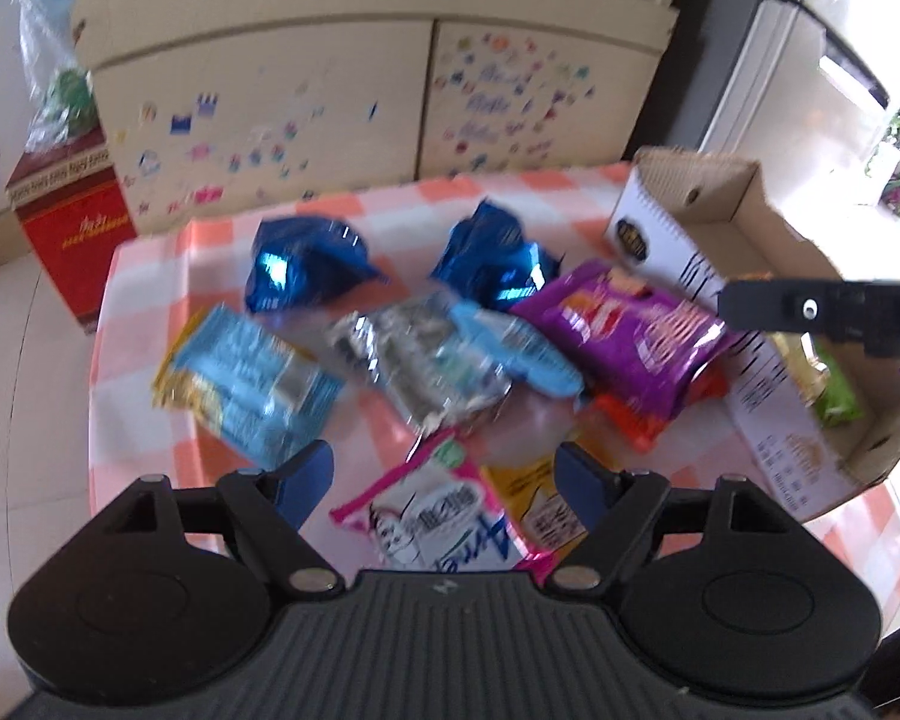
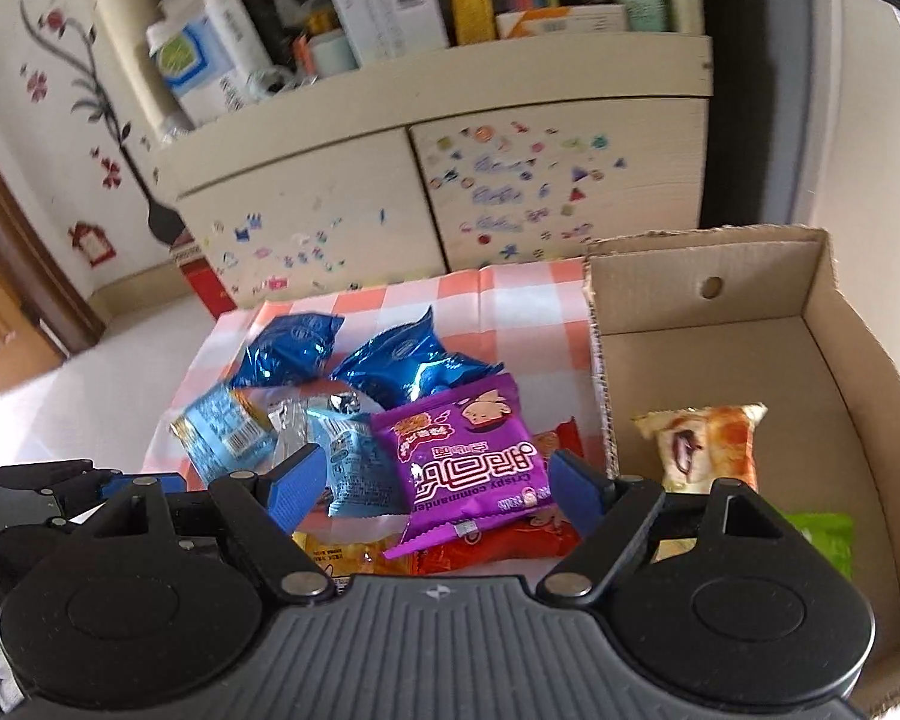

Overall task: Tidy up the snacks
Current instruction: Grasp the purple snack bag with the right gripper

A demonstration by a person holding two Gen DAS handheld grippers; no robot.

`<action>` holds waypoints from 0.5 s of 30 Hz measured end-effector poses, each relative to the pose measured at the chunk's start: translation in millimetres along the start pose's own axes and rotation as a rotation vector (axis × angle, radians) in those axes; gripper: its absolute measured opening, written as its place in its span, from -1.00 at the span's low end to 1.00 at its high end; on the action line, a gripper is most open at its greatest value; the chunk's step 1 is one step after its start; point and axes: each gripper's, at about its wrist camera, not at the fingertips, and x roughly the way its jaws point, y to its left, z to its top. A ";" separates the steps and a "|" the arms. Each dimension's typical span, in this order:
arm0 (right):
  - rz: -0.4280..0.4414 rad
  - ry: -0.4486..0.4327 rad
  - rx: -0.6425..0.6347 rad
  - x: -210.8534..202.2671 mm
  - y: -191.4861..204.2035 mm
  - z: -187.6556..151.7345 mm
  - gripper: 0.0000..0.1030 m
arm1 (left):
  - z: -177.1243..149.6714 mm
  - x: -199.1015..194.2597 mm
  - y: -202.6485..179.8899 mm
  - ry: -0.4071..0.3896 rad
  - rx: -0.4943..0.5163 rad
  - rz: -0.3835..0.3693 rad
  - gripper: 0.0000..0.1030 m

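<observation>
1. The purple snack bag [image 2: 471, 468] lies flat on the checked tablecloth [image 2: 510, 288], beside the cardboard box [image 2: 810, 324], long axis toward the camera.
2. Its upside-down print reads "Crispy commander".
3. The left gripper [image 1: 444, 480] and right gripper [image 2: 441, 483] are both spread wide, empty.

A heap of snack packets [image 2: 450, 462] lies on the tablecloth [image 2: 510, 294], which covers the table [image 1: 54, 360]. Just right of the heap stands an open cardboard box [image 2: 810, 360], with a pastry packet [image 2: 708, 444] lying in it. Behind the table stands a cabinet [image 2: 342, 198], its shelf crowded with boxes [image 2: 384, 6].
</observation>
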 end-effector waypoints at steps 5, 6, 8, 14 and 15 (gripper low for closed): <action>-0.012 0.038 -0.061 24.6 5.5 0.3 0.67 | -5.4 15.2 4.5 0.032 -0.053 0.012 0.56; -0.020 0.049 -0.071 30.3 6.2 0.0 0.67 | -5.7 17.7 4.6 0.031 -0.058 0.015 0.56; -0.041 0.069 -0.099 40.3 9.0 -0.1 0.67 | -6.4 23.3 5.5 0.036 -0.068 0.020 0.56; -0.107 0.080 -0.168 57.9 15.3 1.7 0.67 | -13.1 39.1 6.4 0.068 -0.076 0.044 0.56; -0.111 0.083 -0.170 60.4 15.3 2.3 0.67 | -13.9 40.1 5.0 0.070 -0.069 0.046 0.56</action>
